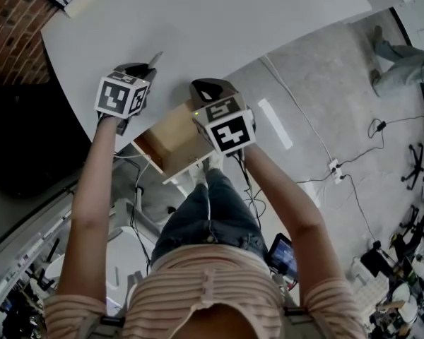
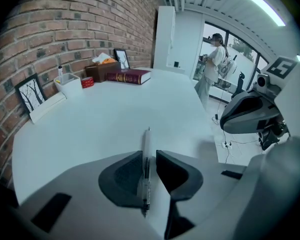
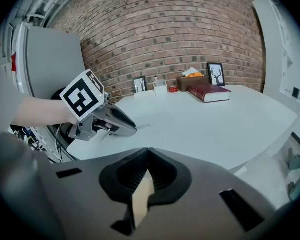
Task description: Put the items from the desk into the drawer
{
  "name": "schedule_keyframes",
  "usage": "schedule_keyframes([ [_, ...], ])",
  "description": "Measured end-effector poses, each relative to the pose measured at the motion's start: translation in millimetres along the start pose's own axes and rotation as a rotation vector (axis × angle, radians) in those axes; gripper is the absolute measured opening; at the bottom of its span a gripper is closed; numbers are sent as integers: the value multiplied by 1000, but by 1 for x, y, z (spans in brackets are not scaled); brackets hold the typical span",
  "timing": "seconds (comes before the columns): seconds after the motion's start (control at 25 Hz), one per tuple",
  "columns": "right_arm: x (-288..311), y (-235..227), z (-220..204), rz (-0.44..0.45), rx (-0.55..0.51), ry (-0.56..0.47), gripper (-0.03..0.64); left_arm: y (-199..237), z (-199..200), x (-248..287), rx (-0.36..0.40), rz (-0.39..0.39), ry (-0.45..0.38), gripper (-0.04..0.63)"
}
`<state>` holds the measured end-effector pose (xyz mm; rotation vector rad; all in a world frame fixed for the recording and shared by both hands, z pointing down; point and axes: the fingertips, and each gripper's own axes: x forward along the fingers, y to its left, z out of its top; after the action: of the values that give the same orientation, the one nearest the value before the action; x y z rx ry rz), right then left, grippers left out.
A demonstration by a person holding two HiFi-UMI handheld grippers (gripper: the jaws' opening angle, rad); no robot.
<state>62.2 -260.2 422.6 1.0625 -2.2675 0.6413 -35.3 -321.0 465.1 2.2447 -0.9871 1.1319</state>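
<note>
My left gripper is shut on a clear pen, whose tip sticks out forward over the white desk near its front edge. The right gripper is shut with nothing in it, hovering just right of the left one above the open wooden drawer under the desk edge. Through the gap below its jaws a strip of the drawer's wood shows. In the right gripper view the left gripper appears at the left with the pen tip over the desk.
At the desk's far end by the brick wall lie a red book, a tissue box, a clear container, a small red item and picture frames. A person stands beyond the desk. Cables run over the floor.
</note>
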Motion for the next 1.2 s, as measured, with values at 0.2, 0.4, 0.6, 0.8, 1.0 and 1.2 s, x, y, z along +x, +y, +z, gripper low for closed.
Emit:
schedule_keyframes([
  [0.2, 4, -1, -2, 1, 13, 9, 17, 4, -2, 1, -44, 8, 38, 65],
  [0.4, 8, 2, -3, 10, 19, 31, 17, 5, -2, 1, -28, 38, 51, 51],
  [0.6, 5, 7, -1, 14, 24, 39, 17, 5, -3, -9, -108, 59, -7, 48],
  [0.8, 3, 13, 1, 13, 3, 49, 17, -3, 1, -32, -184, 50, -90, 48],
  [1.0, -1, 32, 1, 33, -2, 55, 17, -28, -2, -63, -207, 15, -168, 48],
  [1.2, -9, 51, -1, 39, -4, 46, 17, -53, -10, -97, -204, -16, -231, 48],
])
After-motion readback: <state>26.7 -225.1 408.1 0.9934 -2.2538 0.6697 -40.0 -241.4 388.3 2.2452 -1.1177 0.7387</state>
